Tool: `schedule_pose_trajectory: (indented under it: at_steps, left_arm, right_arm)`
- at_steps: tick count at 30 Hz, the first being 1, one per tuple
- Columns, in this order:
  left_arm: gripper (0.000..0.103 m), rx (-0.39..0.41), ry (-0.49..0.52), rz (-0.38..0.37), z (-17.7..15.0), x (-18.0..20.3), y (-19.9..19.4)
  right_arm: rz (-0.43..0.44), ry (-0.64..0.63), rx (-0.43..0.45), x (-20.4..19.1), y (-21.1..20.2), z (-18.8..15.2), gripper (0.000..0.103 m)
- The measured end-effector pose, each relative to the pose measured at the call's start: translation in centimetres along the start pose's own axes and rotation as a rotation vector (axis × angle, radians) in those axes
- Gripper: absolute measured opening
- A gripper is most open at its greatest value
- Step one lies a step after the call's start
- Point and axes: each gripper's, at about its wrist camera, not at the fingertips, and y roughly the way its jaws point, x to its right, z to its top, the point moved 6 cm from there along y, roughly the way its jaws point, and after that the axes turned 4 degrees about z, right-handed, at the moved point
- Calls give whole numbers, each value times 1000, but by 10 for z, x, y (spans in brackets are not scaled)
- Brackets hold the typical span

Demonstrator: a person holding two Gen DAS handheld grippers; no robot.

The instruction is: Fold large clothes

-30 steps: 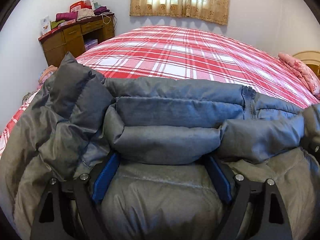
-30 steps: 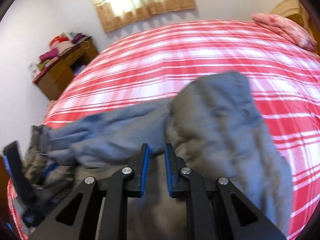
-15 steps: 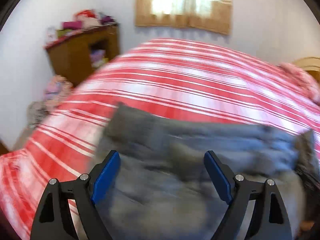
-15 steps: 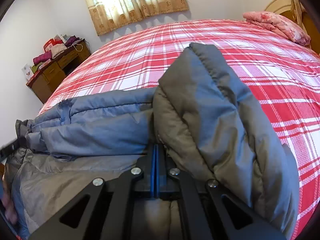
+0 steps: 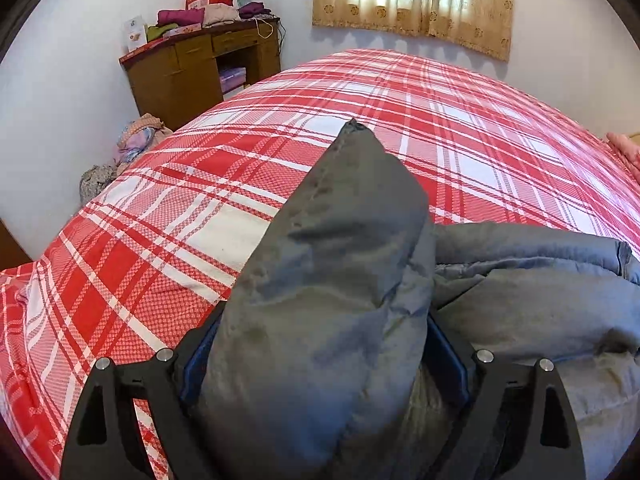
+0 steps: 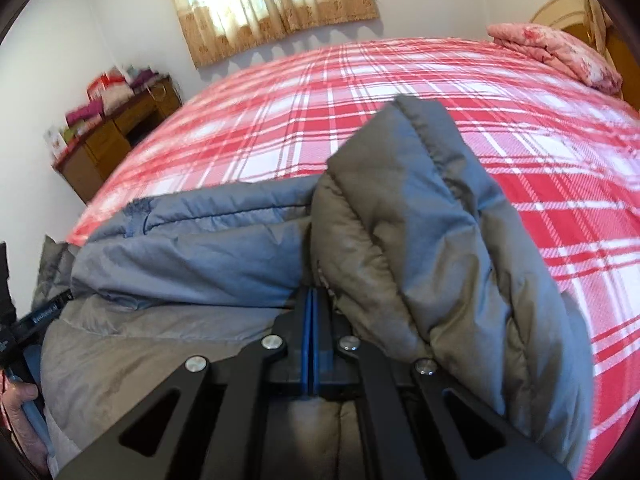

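Note:
A large grey puffer jacket lies on the near edge of a red plaid bed. My left gripper is wide open, with a thick raised fold of the jacket's left end standing between its jaws. My right gripper is shut on the jacket's right end, where a bulky fold rises beside it. The jacket's blue-grey folded band runs leftward in the right wrist view.
A wooden desk piled with clothes stands by the far left wall. Clothes lie heaped on the floor beside it. A pink pillow lies at the bed's far right. The left gripper's handle and my hand show at lower left.
My left gripper moved from the jacket's middle to its left end, still open, and now has the end fold between its jaws. My right gripper closed on the jacket's right end.

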Motion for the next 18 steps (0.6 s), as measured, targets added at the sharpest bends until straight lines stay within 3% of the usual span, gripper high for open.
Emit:
schedule_pose_trajectory:
  at_steps: [2, 5, 7, 8, 9, 14, 18]
  left_arm:
    - [91, 1, 1, 4, 0, -3, -1]
    - [91, 3, 3, 8, -1, -4, -1]
    - [91, 3, 3, 8, -1, -3, -1]
    - [91, 3, 3, 8, -1, -3, -1]
    - [91, 4, 4, 9, 0, -3, -1]
    - [91, 5, 4, 9, 0, -5, 0]
    - [91, 2, -19, -21, 0, -6, 0]
  right_arm:
    - [55, 4, 63, -17, -26, 10, 15]
    - [164, -55, 132, -61, -57, 21, 15]
    - [204, -128, 93, -96, -53, 21, 21]
    - [209, -158, 52, -111, -42, 18, 31]
    - [212, -173, 25, -121, -31, 15, 34]
    - [138, -169, -48, -126, 36, 5, 31]
    - [260, -57, -30, -108, 58, -6, 23]
